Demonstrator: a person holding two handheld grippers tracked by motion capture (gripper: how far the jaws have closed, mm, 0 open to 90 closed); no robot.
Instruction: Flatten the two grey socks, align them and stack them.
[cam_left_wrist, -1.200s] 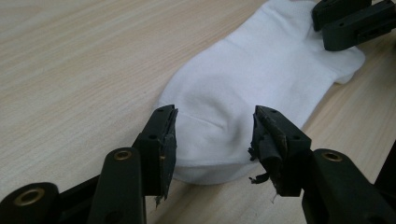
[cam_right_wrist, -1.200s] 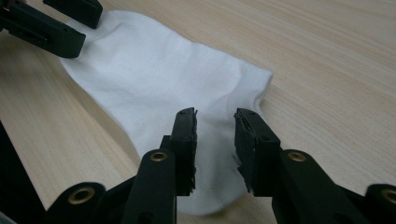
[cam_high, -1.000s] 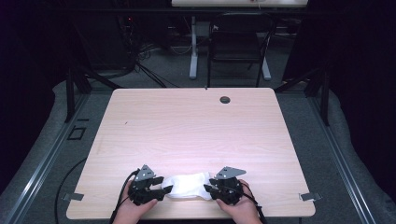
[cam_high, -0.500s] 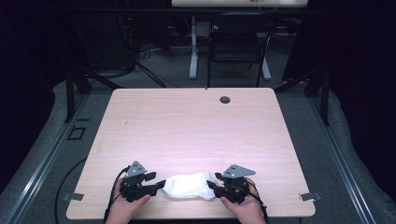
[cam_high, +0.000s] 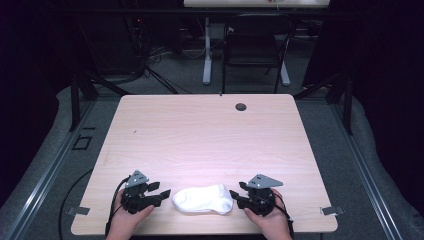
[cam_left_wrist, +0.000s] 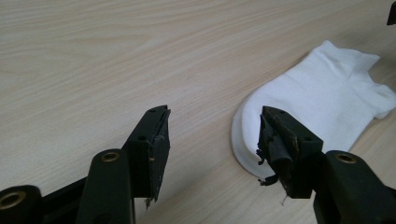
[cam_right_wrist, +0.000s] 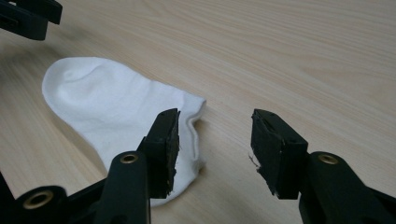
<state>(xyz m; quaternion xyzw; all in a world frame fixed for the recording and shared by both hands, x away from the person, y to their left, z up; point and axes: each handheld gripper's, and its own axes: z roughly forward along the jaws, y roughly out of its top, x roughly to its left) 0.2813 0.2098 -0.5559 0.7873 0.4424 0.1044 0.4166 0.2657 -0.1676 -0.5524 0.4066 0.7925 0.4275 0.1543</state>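
So there's a white ankle sock (cam_high: 203, 199) lying flat on the light wood table (cam_high: 210, 140), right at the near edge, about halfway between the two hands. It's plain white with no pattern or logo I can make out, a short low-cut one. In the high view the rounded toe end points left and the cuff end points right. From the left gripper view the toe looks smooth and rounded, with a thin lip of fabric peeking out along the bottom edge, like it's two layers. In the right gripper view the cuff end (cam_right_wrist: 194, 116) has a slightly curled hem and a soft fold line running down it. A few gentle wrinkles, otherwise pretty tidy.

The left gripper (cam_high: 159, 194) sits just left of the toe, jaws spread wide with nothing between them; they've just been opening a bit more. In its own view the sock (cam_left_wrist: 322, 102) sits beyond one jaw tip, not pinched.

The right gripper (cam_high: 236, 196) is just right of the cuff, jaws also spread and just been opening, bare wood in the gap. Sock (cam_right_wrist: 116, 107) lies off behind its one jaw, not gripped.

Both grippers rest low at the near edge, each in a hand.
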